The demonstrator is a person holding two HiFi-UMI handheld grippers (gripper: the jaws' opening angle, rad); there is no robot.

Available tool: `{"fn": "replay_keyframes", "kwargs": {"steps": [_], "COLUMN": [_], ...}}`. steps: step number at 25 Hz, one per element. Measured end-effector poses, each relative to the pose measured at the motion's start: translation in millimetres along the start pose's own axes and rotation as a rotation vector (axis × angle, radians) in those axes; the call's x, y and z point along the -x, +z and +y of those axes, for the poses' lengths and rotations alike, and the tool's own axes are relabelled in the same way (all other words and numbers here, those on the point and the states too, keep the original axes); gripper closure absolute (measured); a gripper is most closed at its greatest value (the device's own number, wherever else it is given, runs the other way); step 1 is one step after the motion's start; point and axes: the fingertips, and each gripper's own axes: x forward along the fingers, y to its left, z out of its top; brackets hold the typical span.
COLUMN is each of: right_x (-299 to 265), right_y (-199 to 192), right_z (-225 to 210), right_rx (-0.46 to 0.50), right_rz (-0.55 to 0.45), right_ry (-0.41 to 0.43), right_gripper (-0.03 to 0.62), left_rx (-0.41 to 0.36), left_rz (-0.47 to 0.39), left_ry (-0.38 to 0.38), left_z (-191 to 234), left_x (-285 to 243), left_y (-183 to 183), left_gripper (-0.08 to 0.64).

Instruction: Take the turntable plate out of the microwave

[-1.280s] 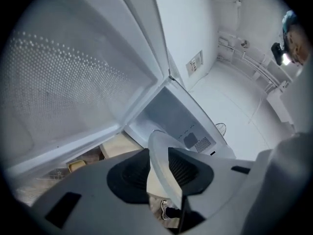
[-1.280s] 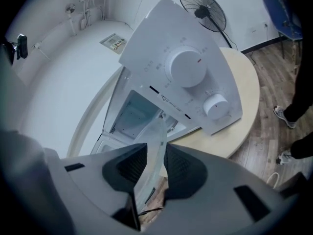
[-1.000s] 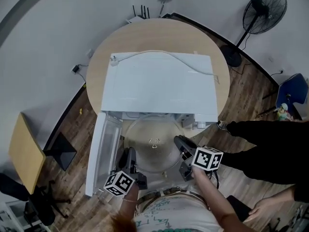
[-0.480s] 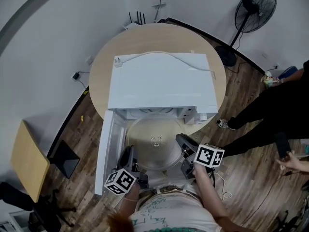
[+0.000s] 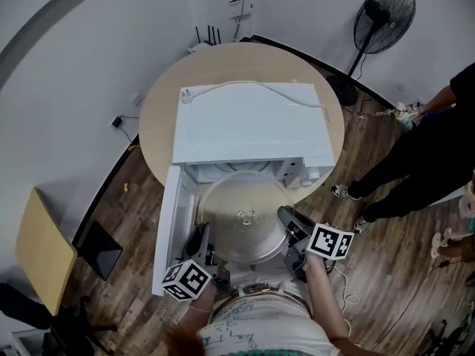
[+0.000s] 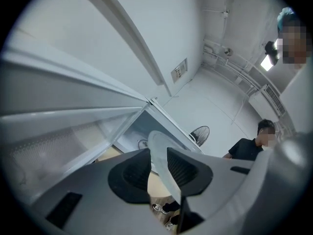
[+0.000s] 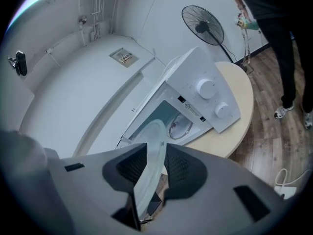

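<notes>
The round glass turntable plate [image 5: 243,225] hangs in front of the open white microwave [image 5: 252,128], held by its two side edges. My left gripper [image 5: 202,243] is shut on the plate's left rim, its jaws still closing; in the left gripper view the plate [image 6: 157,142] runs edge-on between the pads of the left gripper [image 6: 159,163]. On the right rim my right gripper [image 5: 291,232] is shut. The right gripper view shows the plate [image 7: 154,131] clamped in the right gripper [image 7: 155,163], with the microwave cavity [image 7: 168,119] beyond.
The microwave door [image 5: 169,221] swings open at the left. The microwave sits on a round wooden table [image 5: 163,102] with a white cord [image 5: 245,86] on top. A standing fan [image 5: 382,17] and a person in black [image 5: 438,147] are at the right.
The plate has risen and come out of the cavity toward me, both grippers lifting with it. The person in black has moved at the right.
</notes>
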Motion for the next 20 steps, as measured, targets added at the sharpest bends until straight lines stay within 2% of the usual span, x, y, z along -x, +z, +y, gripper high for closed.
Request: {"fn": "replay_keyframes", "kwargs": {"steps": [14, 20], "right_x": [21, 21], "right_y": [3, 16], "right_z": [43, 57], "right_rx": [0.006, 0.009], "right_rz": [-0.062, -0.119], "right_ry": [0.0, 0.014], "right_gripper": [0.494, 0.492], "left_rx": [-0.045, -0.082], "left_rz": [-0.008, -0.033], "left_ry": [-0.087, -0.126], "left_z": [-21, -34], "left_x": [22, 20], "left_y": [34, 54], "left_gripper": [0.457, 0.462]}}
